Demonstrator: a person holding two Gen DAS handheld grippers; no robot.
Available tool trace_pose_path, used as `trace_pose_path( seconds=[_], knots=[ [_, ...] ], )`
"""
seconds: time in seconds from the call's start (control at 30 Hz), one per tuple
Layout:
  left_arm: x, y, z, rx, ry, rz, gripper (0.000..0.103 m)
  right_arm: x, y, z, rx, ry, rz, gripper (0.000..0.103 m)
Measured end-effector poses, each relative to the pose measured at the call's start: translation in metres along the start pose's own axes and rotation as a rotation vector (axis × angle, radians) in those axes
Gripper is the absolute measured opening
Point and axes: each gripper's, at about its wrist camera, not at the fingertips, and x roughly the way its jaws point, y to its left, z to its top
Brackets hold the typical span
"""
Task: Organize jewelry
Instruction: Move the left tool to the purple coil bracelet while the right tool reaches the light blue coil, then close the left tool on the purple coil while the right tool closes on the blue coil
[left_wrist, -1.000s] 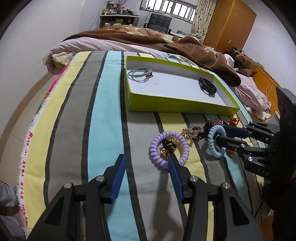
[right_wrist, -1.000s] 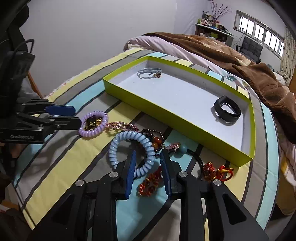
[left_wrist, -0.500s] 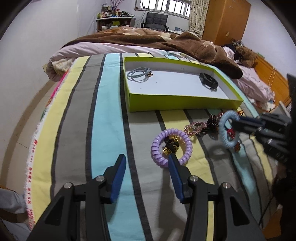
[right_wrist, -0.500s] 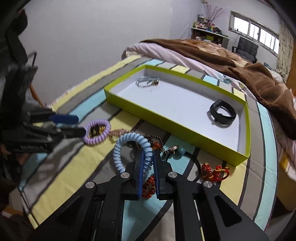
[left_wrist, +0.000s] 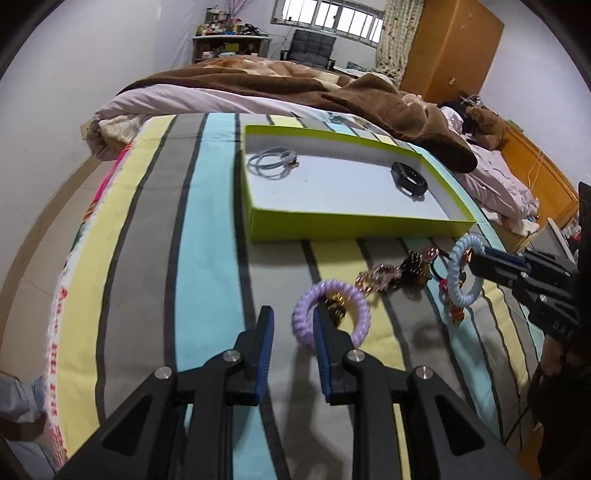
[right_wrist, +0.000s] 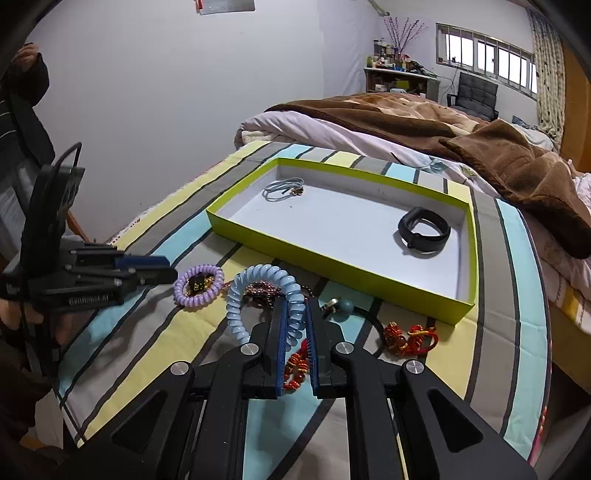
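Note:
A purple coil ring (left_wrist: 330, 317) (right_wrist: 199, 284) lies on the striped bedspread. My left gripper (left_wrist: 293, 325) (right_wrist: 168, 269) is closing around its near-left rim: the right finger sits inside the ring's hole and a gap still shows beside the left finger. My right gripper (right_wrist: 295, 325) (left_wrist: 476, 258) is shut on a light-blue coil ring (right_wrist: 266, 295) (left_wrist: 463, 273) and holds it upright just above the other jewellery. Behind stands a lime-green tray (left_wrist: 351, 225) (right_wrist: 332, 266) holding a black band (left_wrist: 410, 179) (right_wrist: 424, 232) and a pale-blue cord (left_wrist: 269, 162) (right_wrist: 282, 184).
Beaded bracelets (left_wrist: 399, 273) (right_wrist: 258, 291), red beads (right_wrist: 295, 365), a red charm (right_wrist: 406, 336) and a teal-ball hair tie (right_wrist: 345, 308) lie between the rings and the tray. A brown blanket (right_wrist: 480, 147) is heaped behind the tray. The bed edge drops off at left (left_wrist: 62, 295).
My right gripper shut on the light-blue ring and raised it off the bedspread. My left jaws narrowed around the purple ring's rim; that hand stayed in place.

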Motion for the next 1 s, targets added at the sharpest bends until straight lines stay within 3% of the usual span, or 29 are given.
trace_pose_path(
  seconds=[0.23, 0.5, 0.63, 1.0],
  knots=[
    [0.020, -0.024, 0.000, 0.180, 0.066, 0.125, 0.023, 0.000, -0.007, -0.002, 0.020, -0.003, 0.006, 0.010],
    [0.025, -0.031, 0.006, 0.269, 0.082, 0.143, 0.023, 0.004, -0.013, -0.003, 0.033, 0.001, 0.011, 0.010],
    [0.025, -0.034, 0.006, 0.271, 0.077, 0.124, 0.012, 0.005, -0.015, -0.004, 0.044, 0.000, 0.014, 0.010],
    [0.009, -0.029, 0.009, 0.211, 0.006, 0.102, 0.010, -0.001, -0.017, -0.002, 0.060, -0.010, -0.001, 0.010]
  ],
)
